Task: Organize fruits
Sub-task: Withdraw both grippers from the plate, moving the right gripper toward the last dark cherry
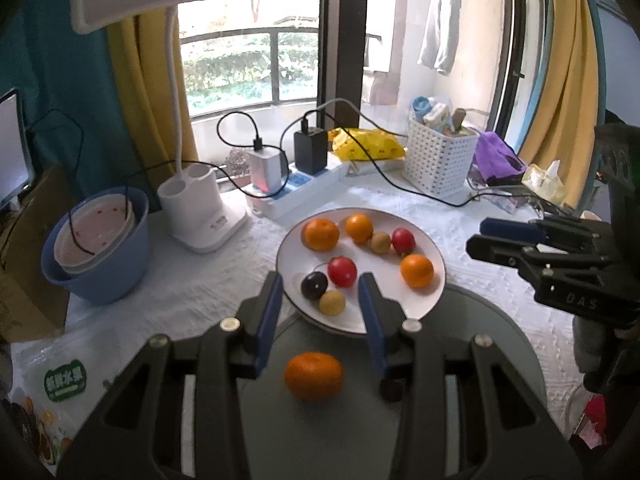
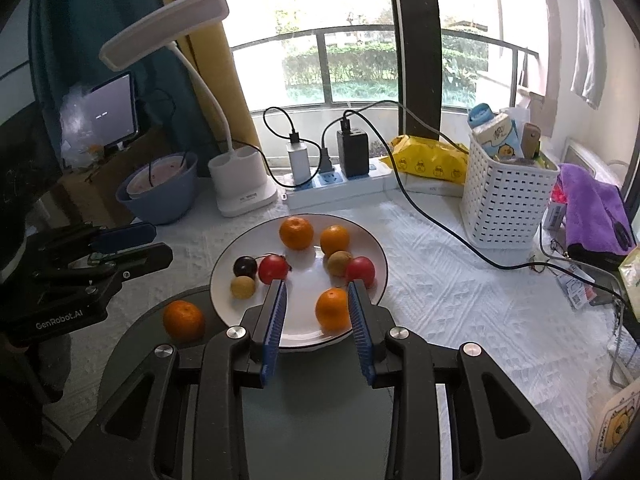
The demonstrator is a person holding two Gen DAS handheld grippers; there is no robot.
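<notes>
A white plate [image 1: 408,304] [image 2: 296,328] holds three oranges, two red fruits, a dark plum [image 1: 314,285] [image 2: 245,266] and two small tan fruits. It overlaps a grey round tray [image 1: 496,344] [image 2: 132,332], where one orange [image 1: 314,377] [image 2: 183,319] lies alone. My left gripper [image 1: 322,292] is open and empty, above that lone orange, fingers toward the plate's near rim. My right gripper [image 2: 317,300] is open over the plate's near edge, with an orange [image 2: 333,309] between its fingers, not gripped.
A blue bowl [image 1: 100,276] and a white desk lamp base [image 1: 200,208] stand left of the plate. A power strip with chargers [image 2: 336,184], a yellow bag [image 2: 432,160], a white basket [image 2: 504,208] and a purple cloth [image 2: 592,208] line the back and right.
</notes>
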